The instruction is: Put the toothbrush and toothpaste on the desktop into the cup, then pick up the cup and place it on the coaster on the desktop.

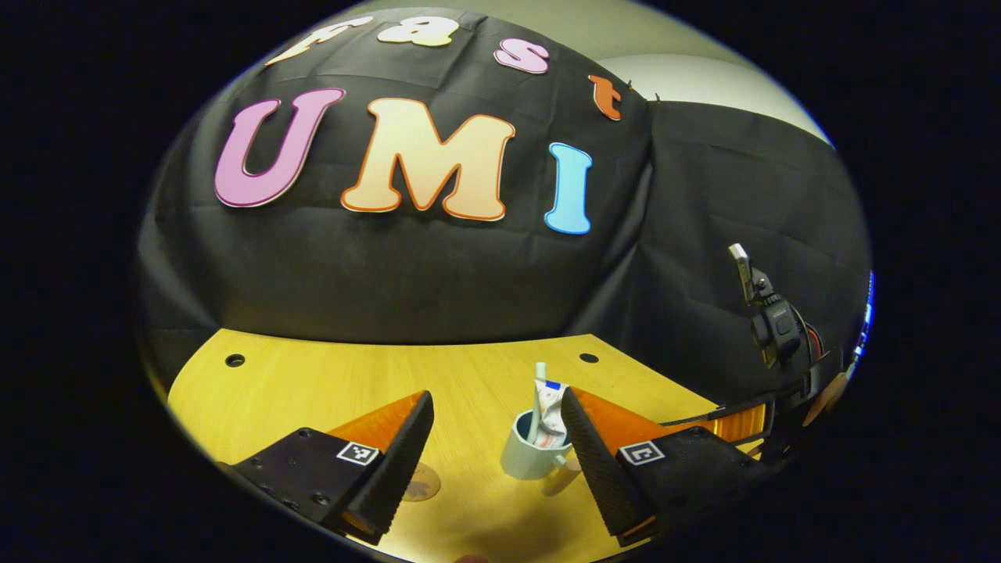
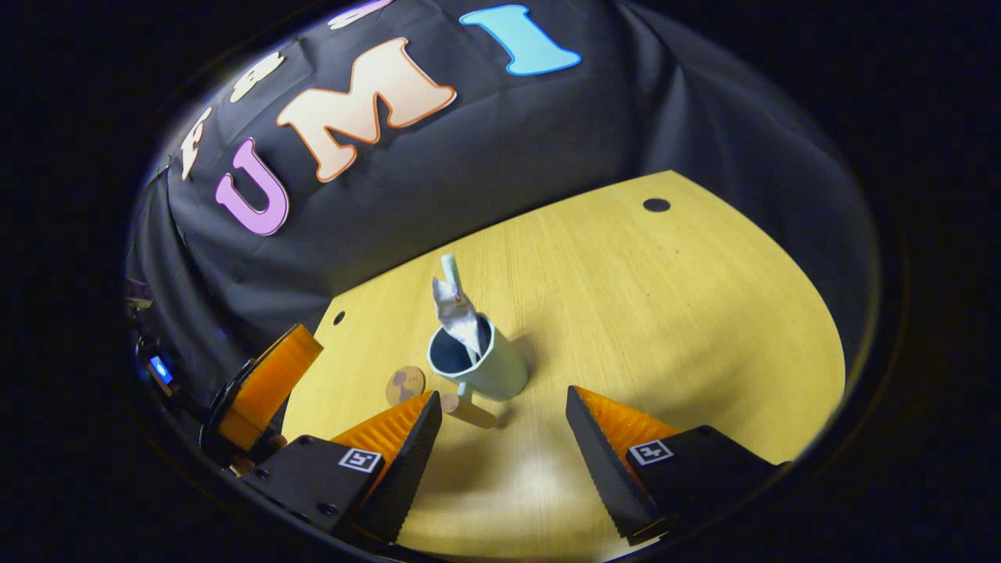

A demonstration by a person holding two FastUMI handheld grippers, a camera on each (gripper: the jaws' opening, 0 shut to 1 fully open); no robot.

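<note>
A pale cup (image 2: 500,374) with a wooden handle (image 2: 469,410) stands upright on the wooden desktop (image 2: 665,313). A crumpled toothpaste tube (image 2: 461,317) and a light toothbrush (image 2: 451,270) stick up out of it. The round coaster (image 2: 405,385) lies flat just left of the cup, apart from it. My right gripper (image 2: 504,453) is open, a little short of the cup and its handle. In the left gripper view the cup (image 1: 520,457) sits between and beyond the open fingers of my left gripper (image 1: 496,469), near the right one; the coaster (image 1: 426,483) peeks out beside the left finger.
Black cloth walls close the desk at the back and sides. The desktop has round cable holes (image 2: 656,205) (image 1: 235,360) near its far edge. The other gripper (image 2: 266,383) shows at the left of the right gripper view.
</note>
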